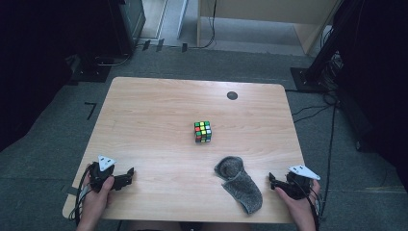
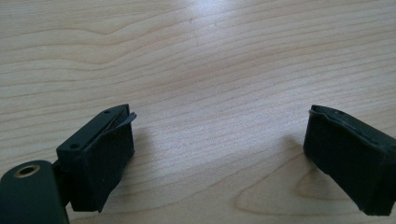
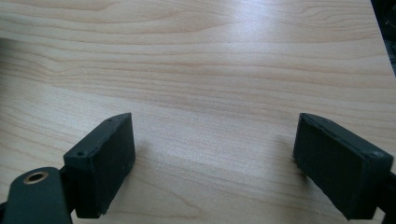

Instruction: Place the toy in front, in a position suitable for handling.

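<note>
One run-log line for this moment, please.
left gripper: open, empty | right gripper: open, empty | sock: beside right gripper | cube: mid-table, untouched

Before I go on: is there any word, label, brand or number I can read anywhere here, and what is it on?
None can be read.
Multicoloured puzzle cube: plain colour squares, no print visible.
Grey knitted sock: no label visible.
Light wooden table: only a plain round black disc.
Black fingers in the gripper views: no markings.
</note>
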Available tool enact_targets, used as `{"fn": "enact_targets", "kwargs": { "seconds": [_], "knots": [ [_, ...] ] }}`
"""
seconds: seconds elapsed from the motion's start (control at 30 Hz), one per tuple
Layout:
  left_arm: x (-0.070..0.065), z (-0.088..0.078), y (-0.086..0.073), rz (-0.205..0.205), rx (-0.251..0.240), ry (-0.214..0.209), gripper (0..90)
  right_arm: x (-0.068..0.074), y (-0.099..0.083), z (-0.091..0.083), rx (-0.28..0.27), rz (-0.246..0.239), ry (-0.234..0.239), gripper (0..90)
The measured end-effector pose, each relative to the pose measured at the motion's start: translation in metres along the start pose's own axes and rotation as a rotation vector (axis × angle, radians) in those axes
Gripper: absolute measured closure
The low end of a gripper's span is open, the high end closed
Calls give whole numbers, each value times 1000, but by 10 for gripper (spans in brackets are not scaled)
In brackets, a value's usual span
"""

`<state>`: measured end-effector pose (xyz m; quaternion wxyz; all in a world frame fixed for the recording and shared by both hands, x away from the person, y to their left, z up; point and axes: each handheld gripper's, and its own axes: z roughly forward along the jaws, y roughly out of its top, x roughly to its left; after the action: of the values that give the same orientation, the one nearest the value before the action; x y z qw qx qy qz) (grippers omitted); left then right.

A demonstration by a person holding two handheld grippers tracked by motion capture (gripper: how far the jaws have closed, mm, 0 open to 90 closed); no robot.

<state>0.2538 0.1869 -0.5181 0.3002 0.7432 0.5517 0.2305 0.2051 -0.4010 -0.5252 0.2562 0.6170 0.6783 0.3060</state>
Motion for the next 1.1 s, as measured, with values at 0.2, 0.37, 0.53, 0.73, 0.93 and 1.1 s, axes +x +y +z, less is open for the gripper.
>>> {"fn": "enact_targets", "kwargs": {
  "seconds": [0.2, 0.37, 0.53, 0.73, 0.93, 1.1],
  "knots": [
    [-2, 0, 1, -16, 3, 15, 74, 0, 0, -5, -5, 31, 1, 191],
    [-3, 1, 1, -22, 4, 23, 70, 10, 6, -13, -40, 33, 36, 195],
    [-4, 1, 3, 1, 16, 0, 67, 34, 14, -18, -71, -17, 66, 196],
    [-7, -1, 7, -16, -16, -14, 67, 65, 23, -28, -130, -66, 109, 197],
    [-16, -3, 15, -11, -42, -39, 67, 80, 30, -38, -170, -49, 170, 197],
    [-30, -6, 24, -5, -68, -85, 67, 88, 32, -42, -184, -29, 206, 197]
  ]
}}
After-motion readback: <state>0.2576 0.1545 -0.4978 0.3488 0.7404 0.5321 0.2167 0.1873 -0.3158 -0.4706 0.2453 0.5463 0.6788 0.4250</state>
